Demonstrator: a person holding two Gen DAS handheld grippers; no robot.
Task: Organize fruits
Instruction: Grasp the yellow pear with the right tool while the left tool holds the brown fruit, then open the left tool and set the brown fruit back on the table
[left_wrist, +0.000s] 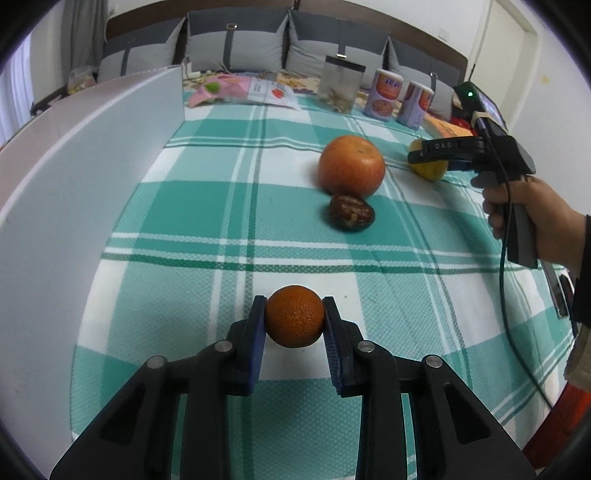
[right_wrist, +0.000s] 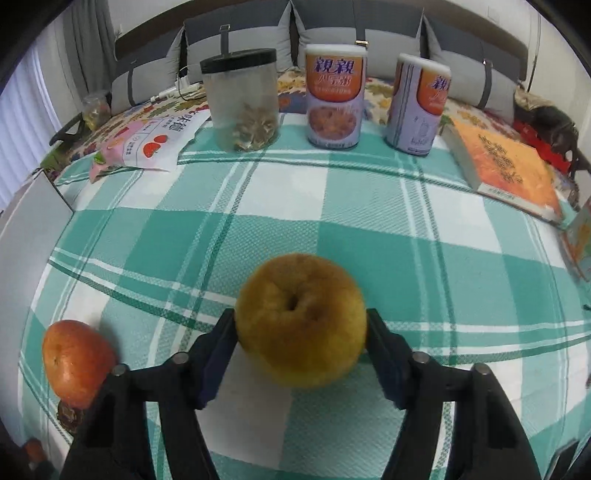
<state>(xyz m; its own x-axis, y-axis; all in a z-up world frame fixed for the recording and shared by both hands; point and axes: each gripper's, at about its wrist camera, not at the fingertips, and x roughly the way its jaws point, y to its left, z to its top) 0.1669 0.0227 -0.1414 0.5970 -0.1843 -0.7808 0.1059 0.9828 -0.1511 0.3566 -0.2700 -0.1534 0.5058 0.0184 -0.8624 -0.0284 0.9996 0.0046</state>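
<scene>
My left gripper is shut on a small orange tangerine, low over the green checked cloth. Farther ahead lie a big red-orange apple and, touching its front, a dark brown wrinkled fruit. My right gripper is shut on a yellow pear-like fruit; from the left wrist view it sits right of the apple, with the yellow fruit partly hidden behind the fingers. The apple and brown fruit show at the right wrist view's lower left.
A white board stands along the left side. At the back stand a clear jar with a black lid, two purple-orange cans and snack packets. An orange book lies at the right. Grey cushions line the back.
</scene>
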